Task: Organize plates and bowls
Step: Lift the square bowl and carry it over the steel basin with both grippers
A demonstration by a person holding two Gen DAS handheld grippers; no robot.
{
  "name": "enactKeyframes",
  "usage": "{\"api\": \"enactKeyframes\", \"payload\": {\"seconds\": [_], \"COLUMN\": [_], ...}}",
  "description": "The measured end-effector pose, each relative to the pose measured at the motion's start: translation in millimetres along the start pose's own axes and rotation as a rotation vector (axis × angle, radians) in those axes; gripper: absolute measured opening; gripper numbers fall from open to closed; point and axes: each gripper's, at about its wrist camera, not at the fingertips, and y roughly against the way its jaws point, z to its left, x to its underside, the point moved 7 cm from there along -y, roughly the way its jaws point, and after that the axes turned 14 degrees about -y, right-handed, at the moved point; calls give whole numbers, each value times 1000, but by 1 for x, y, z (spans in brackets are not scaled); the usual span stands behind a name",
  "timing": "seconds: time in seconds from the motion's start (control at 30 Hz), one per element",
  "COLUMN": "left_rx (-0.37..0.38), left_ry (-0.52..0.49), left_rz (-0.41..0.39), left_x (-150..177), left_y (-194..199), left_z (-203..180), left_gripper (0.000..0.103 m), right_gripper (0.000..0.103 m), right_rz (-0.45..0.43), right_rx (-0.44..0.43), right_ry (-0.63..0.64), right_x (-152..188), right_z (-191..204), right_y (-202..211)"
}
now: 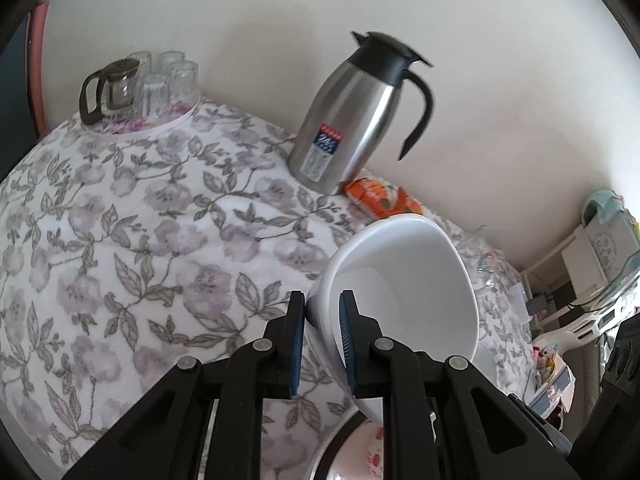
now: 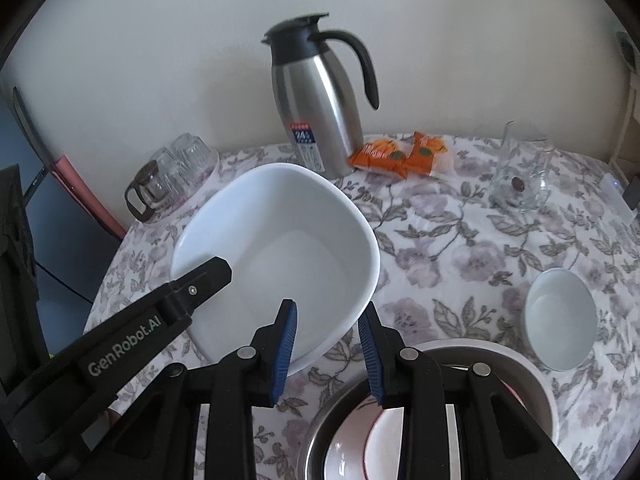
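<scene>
L gripper point(image 1: 322, 340) clamps white bowl point(image 1: 404, 280); maybe lifted.

The left gripper point(image 1: 322, 312) is pointing steeply downward, its blue-padded jaws clamping from both sides on the rim of the white bowl point(image 1: 408, 280), which is hanging tilted off the counter. The right gripper point(image 2: 330, 334) is pointing down too, its jaws standing partly apart and gripping nothing, the bowl's rim lying at about eleven o'clock from them.
</scene>
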Motion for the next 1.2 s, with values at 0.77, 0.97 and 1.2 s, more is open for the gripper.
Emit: {"api": "enactKeyframes", "payload": {"seconds": [0.77,0.97,1.2], "left_rx": [74,91,93], "left_ry": [-152,-186,-241], "left_rz": [-74,-71,-57], "left_x": [7,13,23], "left_y": [42,45,45], "left_z": [-70,-85,-106], "left_gripper": [19,20,20], "right_gripper": [34,34,34], "right_rz": [-92,-98,-94], "right_rx": [-42,-44,-28], "right_ry": [-65,-83,-102], "right_x": [3,6,12], "right_z": [-45,-60,-78], "right_y": [69,79,87]}}
